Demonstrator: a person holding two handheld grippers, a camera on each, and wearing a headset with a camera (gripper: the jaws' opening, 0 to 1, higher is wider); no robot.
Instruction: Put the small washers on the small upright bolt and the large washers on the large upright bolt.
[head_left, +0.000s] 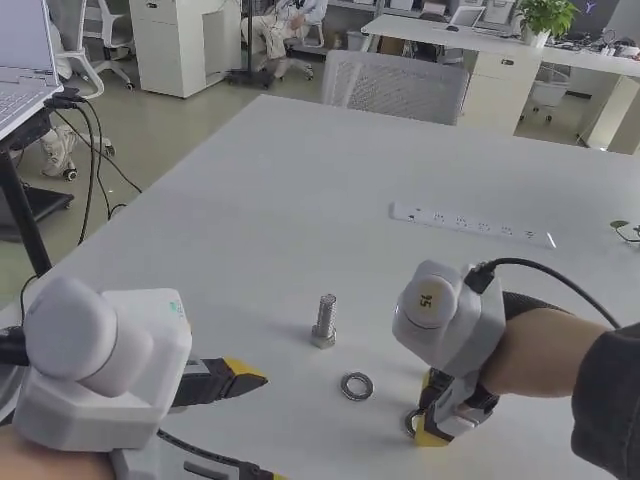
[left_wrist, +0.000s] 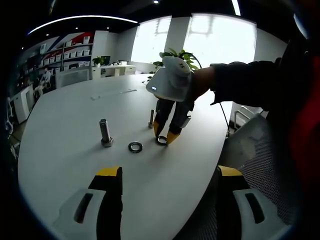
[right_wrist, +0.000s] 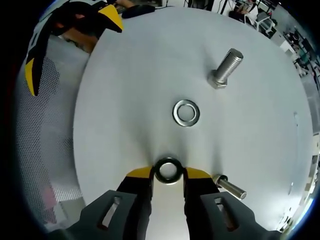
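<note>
Right gripper (right_wrist: 167, 176) is pinching washer (right_wrist: 167, 160), next needing lift onto small bolt (right_wrist: 230, 186) just beside its jaws; left gripper (left_wrist: 169, 172) is hanging spread.

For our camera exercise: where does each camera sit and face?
Head view: on the headset, looking forward and down at the white table; a forearm shows.
Left gripper view: on the left gripper, open jaws, facing the right gripper.
Right gripper view: on that gripper, looks down; jaws closed on a dark metal ring washer.
Shared: the large upright steel bolt.
</note>
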